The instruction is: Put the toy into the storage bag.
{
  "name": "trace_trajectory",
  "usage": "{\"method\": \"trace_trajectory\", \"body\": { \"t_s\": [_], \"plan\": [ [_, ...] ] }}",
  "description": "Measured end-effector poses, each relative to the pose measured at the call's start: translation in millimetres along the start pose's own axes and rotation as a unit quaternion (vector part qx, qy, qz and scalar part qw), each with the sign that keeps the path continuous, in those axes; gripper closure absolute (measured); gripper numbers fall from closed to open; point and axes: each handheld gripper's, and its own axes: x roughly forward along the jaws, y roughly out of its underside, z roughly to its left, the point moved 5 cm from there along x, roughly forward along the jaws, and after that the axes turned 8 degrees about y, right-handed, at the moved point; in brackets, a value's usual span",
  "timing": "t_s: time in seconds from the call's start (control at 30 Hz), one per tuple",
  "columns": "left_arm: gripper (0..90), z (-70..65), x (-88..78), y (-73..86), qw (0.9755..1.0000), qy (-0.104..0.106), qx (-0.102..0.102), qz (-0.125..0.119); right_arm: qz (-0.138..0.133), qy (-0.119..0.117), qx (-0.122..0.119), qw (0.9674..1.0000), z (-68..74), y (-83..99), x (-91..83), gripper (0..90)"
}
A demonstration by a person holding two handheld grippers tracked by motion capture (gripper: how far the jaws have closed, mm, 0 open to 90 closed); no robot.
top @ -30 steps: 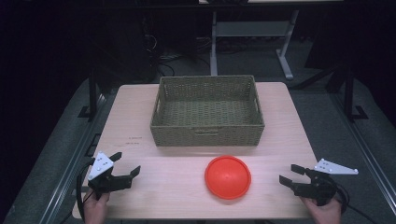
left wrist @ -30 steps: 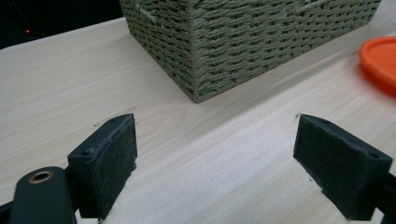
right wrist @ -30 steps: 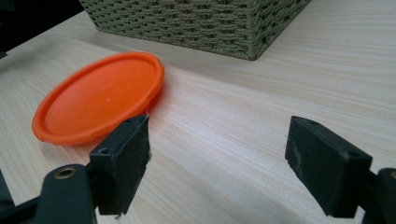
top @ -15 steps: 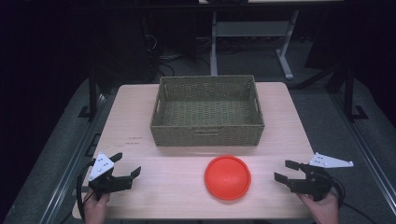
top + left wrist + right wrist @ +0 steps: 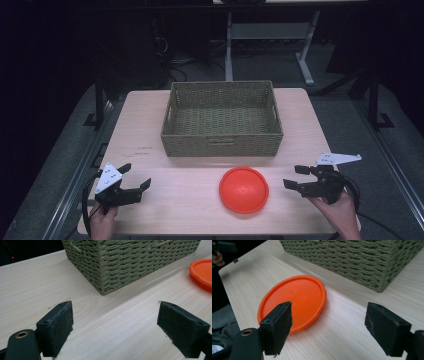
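The orange disc (image 5: 244,189) lies flat on the bench (image 5: 150,125) just before the basket (image 5: 222,119), directly inboard of the right gripper (image 5: 295,177), fingers spread and empty, nearer than the equally open left gripper (image 5: 135,176).

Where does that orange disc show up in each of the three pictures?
High view: orange disc at lower centre, on the table in front of the basket.
Left gripper view: its edge at the upper right.
Right gripper view: centre left.
Shared landmark: the basket.
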Motion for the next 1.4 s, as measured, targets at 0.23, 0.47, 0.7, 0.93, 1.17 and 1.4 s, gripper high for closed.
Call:
{"method": "trace_trajectory", "body": {
  "t_s": [0.23, 0.47, 0.7, 0.93, 1.17, 1.4],
  "plan": [
    [12.9, -0.4, 0.3, -0.5, 1.0000, 0.000, 0.002, 0.000, 0.031, -0.021, -0.008, 0.9993, 10.4, -14.3, 12.3, 20.1],
    [12.8, 0.1, -0.4, 0.0, 1.0000, 0.000, 0.002, 0.002, 0.062, -0.031, -0.005, 0.9976, 15.8, -22.4, 27.1, 19.0],
    [12.9, 0.1, -1.0, 0.1, 1.0000, -0.002, 0.000, 0.000, 0.089, -0.032, -0.010, 0.9954, 21.5, -27.5, 40.8, 21.0],
    [12.9, -0.7, -0.1, -0.1, 1.0000, 0.001, 0.001, 0.002, 0.110, -0.032, -0.016, 0.9933, 26.0, -29.6, 55.6, 23.3],
    [12.9, -1.1, 0.6, -0.3, 1.0000, 0.002, 0.002, 0.003, 0.137, -0.030, -0.019, 0.9900, 25.0, -26.7, 72.1, 27.1],
    [12.8, -1.6, 1.2, -0.2, 1.0000, 0.003, 0.001, 0.003, 0.158, -0.036, -0.020, 0.9865, 21.2, -19.5, 84.4, 32.6]
  ]
}}
